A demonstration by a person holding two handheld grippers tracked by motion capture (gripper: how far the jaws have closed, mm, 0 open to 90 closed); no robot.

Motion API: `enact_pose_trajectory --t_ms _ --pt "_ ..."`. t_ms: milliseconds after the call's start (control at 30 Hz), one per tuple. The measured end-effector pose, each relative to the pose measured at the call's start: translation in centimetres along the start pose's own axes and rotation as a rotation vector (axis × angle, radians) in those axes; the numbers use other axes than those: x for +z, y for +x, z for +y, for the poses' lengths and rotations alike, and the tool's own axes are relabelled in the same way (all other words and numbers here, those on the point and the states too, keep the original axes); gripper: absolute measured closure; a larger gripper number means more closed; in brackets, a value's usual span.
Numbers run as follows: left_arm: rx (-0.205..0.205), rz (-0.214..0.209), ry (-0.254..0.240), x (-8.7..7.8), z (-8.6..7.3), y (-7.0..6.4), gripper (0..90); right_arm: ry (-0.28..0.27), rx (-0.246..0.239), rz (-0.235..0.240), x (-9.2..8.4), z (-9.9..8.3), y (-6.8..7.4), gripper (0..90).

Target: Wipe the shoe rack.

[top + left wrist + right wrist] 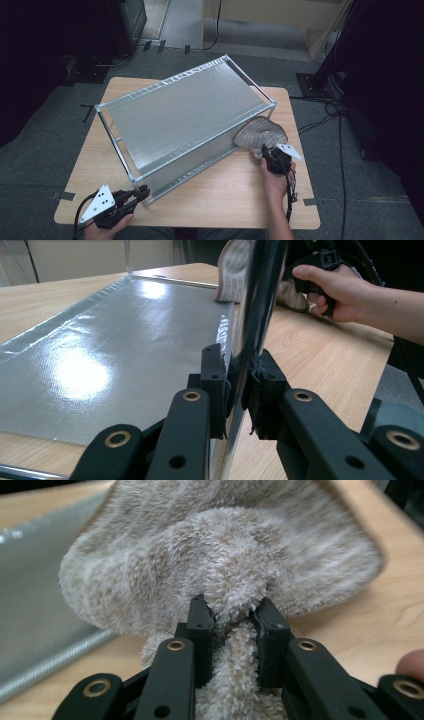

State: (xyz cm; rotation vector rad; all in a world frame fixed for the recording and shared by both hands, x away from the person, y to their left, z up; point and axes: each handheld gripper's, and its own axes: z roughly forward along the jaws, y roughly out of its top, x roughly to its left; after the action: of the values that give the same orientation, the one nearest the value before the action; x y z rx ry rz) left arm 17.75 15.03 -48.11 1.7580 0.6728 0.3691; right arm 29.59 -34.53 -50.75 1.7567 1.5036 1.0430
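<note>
1. Nearest the camera, the left gripper is clamped on the chrome corner post of the two-tier rack, right at the table's near-left corner. That's the anchor hand, and it looks like its job is just to stop the rack sliding.
2. Over by the right edge of the table, the right gripper has its jaws pinched on a bunched fold of the beige fluffy cloth, which drapes against the rack's right end, half on the top shelf corner and half hanging toward the tabletop.
3. Looks like a wipe-down of the silver shelf liner. To do it well, the person should probably spread the cloth flatter before dragging, since a wad only cleans a narrow stripe.
4. Long strokes along the shelf, away from the held post, would likely keep the rack from twisting.
5. Watch the cloth snagging on the rail ends.
</note>
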Motion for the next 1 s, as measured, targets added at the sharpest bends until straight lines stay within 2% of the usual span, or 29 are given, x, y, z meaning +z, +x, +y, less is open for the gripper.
enact_pose_trajectory --t_ms 100,200,267,400,467,533,567,600,700,800,900,967,1000 --pt "0.000 -0.003 -0.001 0.0 0.0 0.0 79.6 0.020 -0.015 0.020 0.1 0.0 0.6 73.7" --pt "-0.001 -0.003 -0.003 0.0 0.0 0.0 79.7 -0.021 -0.009 0.053 -0.5 0.9 1.1 73.7" --pt "0.000 -0.003 -0.002 0.0 0.0 0.0 79.6 -0.061 0.014 0.071 -1.1 1.8 1.4 73.7" --pt "0.004 -0.004 -0.002 0.0 0.0 0.0 79.7 -0.164 0.020 0.102 -2.3 4.1 2.0 73.8" --pt "0.004 -0.003 -0.002 0.0 0.0 0.0 79.7 -0.252 -0.005 0.136 -3.1 5.1 2.5 73.7" --pt "0.002 -0.004 -0.003 0.0 -0.1 0.0 79.7 -0.295 -0.030 0.160 -3.5 5.5 3.0 73.3" --pt "0.003 -0.005 -0.002 0.0 -0.1 0.0 79.7 -0.295 -0.049 0.172 -3.4 5.5 3.2 72.9" --pt "0.005 -0.007 -0.001 0.0 -0.1 -0.1 79.7 -0.281 -0.049 0.180 -3.2 5.4 3.4 72.5" --pt "0.004 -0.009 -0.001 0.0 -0.1 -0.1 79.7 -0.172 -0.101 0.181 -1.4 4.2 4.0 71.1" --pt "0.007 -0.010 -0.001 0.0 -0.1 -0.2 79.7 -0.034 -0.125 0.172 0.9 2.3 4.1 70.0" --pt "0.008 -0.011 -0.002 0.0 -0.1 -0.2 79.8 0.033 -0.137 0.180 2.0 1.0 4.5 67.2" --pt "0.007 -0.012 -0.002 0.0 -0.1 -0.1 79.7 0.071 -0.151 0.193 2.4 0.7 4.8 59.1" --pt "0.007 -0.013 -0.003 0.0 -0.1 -0.1 79.7 0.072 -0.164 0.198 2.4 0.7 4.9 53.4"
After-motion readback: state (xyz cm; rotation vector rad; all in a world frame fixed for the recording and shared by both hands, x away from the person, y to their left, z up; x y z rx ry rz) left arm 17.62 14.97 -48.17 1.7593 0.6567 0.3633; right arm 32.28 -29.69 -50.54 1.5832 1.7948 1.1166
